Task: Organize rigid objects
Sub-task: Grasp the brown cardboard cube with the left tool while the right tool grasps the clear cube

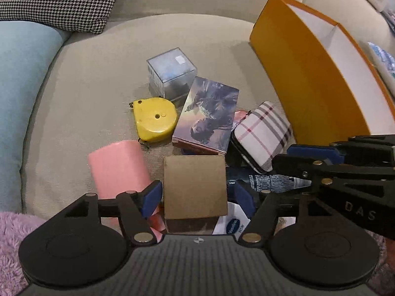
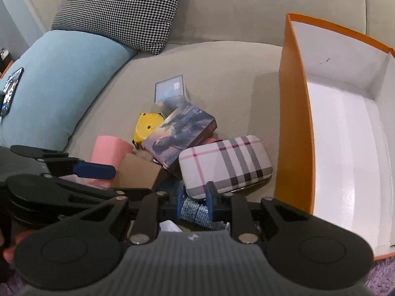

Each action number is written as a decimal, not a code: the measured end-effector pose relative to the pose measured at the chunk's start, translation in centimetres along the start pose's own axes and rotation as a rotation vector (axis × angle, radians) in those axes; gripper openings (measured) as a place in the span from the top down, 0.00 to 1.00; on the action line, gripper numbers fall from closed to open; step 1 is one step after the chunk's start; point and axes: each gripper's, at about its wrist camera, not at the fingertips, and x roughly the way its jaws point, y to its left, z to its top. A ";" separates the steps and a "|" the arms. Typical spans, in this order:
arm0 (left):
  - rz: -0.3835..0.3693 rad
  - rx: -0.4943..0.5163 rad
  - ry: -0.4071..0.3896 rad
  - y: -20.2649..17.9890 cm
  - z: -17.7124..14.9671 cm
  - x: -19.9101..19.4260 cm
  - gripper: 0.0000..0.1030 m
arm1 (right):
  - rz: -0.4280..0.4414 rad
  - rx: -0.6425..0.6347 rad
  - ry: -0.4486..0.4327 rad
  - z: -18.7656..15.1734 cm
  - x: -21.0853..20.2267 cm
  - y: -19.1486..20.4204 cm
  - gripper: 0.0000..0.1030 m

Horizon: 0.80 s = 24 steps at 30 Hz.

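Your left gripper [image 1: 195, 197] stands released astride the brown box [image 1: 195, 187] while your right gripper [image 2: 195, 197] clenches the blue-patterned tube [image 2: 195, 211], so lifting could snag the plaid case [image 2: 224, 164] before the orange box [image 2: 293, 123].

Open cushion: bare sofa seat [image 1: 93, 79] is lying free left of the pile.
Orange box [image 2: 293, 128]: its white inside is standing empty; its tall wall is blocking the right.
Pile: tape measure [image 1: 154, 119], clear cube [image 1: 171, 74], picture box [image 1: 207, 118], plaid case [image 2: 224, 164] are crowding together, touching.
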 end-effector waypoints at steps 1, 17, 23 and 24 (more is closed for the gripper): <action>0.009 0.001 0.008 -0.1 0.1 0.3 0.25 | -0.002 -0.004 0.000 0.1 0.3 -0.1 0.79; 0.032 -0.044 -0.063 0.7 1.3 -2.5 0.35 | 0.003 -0.074 -0.043 3.1 1.0 1.1 0.69; 0.066 -0.090 -0.157 3.0 3.5 -4.7 0.35 | 0.012 -0.086 -0.068 6.6 1.8 2.2 0.52; 0.077 -0.098 -0.160 3.5 4.1 -4.5 0.35 | 0.012 -0.083 -0.068 7.2 2.2 2.3 0.52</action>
